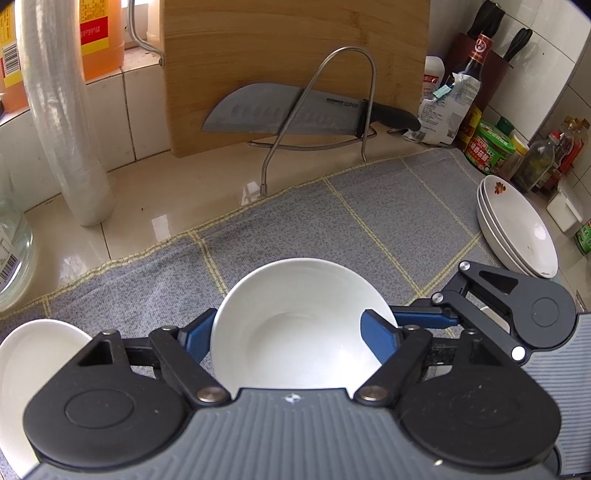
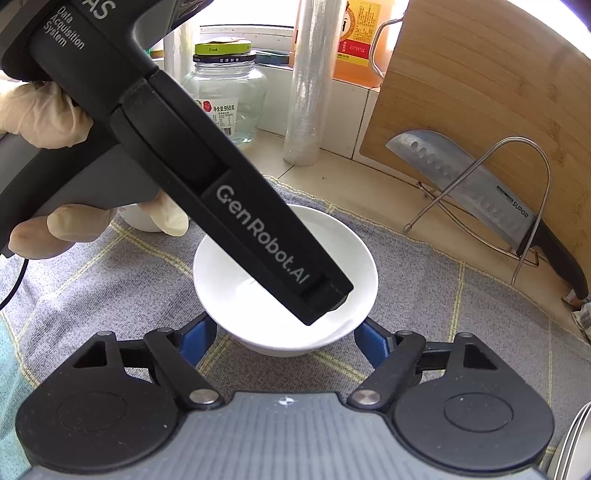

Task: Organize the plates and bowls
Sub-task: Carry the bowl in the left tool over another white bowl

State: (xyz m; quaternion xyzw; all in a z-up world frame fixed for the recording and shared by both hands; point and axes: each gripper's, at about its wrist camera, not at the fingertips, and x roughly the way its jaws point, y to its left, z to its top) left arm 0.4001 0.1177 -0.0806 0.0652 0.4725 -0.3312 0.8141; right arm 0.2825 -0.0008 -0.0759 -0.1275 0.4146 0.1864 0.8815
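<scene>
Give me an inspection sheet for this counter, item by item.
Surface: grey checked cloth over a glossy counter.
Job's things: white bowl on the cloth; another white dish to its left; stacked plates at the far right.
Clutter: cleaver against the cutting board, sauce bottles, glass jar.
Grippers: left gripper straddles the bowl; right gripper also has it between its fingers; contact unclear for both.
Cables: one black cable below the gloved hand.
Surroundings: tiled wall, oil bottles.
</scene>
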